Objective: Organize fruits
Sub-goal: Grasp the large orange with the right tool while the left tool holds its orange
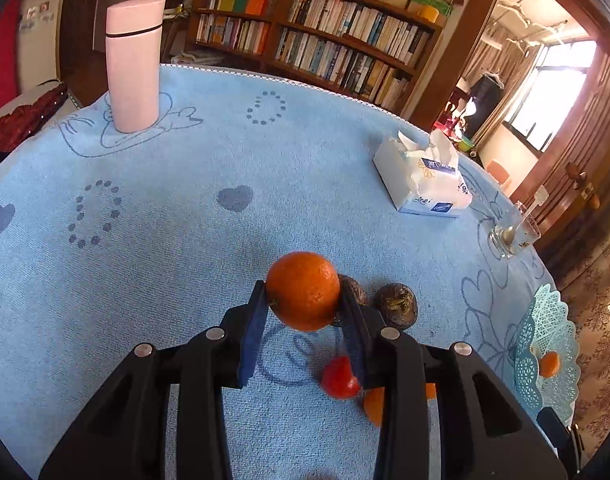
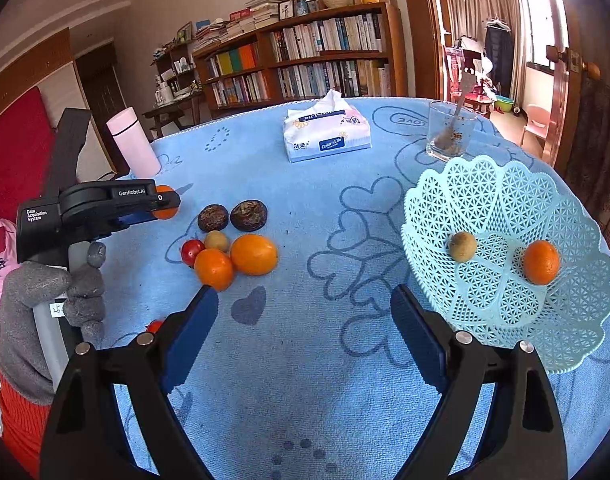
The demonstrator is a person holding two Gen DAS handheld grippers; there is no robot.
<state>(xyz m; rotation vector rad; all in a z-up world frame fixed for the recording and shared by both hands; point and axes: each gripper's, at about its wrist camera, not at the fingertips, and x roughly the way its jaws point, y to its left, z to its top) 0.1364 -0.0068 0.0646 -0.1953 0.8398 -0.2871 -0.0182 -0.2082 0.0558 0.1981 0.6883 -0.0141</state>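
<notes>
The left gripper (image 1: pixel 303 300) is pinching one orange (image 1: pixel 303 290) above the cloth (image 1: pixel 185 208), while the right gripper (image 2: pixel 305 320) is hovering with its jaws spread wide and holding nothing. Two oranges, two dark fruits (image 2: pixel 213 218), one kiwi and one tomato (image 2: pixel 192 251) are lying clustered on the cloth, and the basket (image 2: pixel 505 200) is holding one kiwi (image 2: pixel 462 246) and one orange. Only the right view is showing the "GenRobot.AI" lettering on the left gripper, "Color&Life" on the tissue pack (image 2: pixel 327 136) and "LOVE" on the cloth.

Both wrist cameras looked forward and down over the bench (image 1: pixel 185 240), sharing the tissue box (image 1: pixel 423 178) and bookshelf (image 2: pixel 305 60).
</notes>
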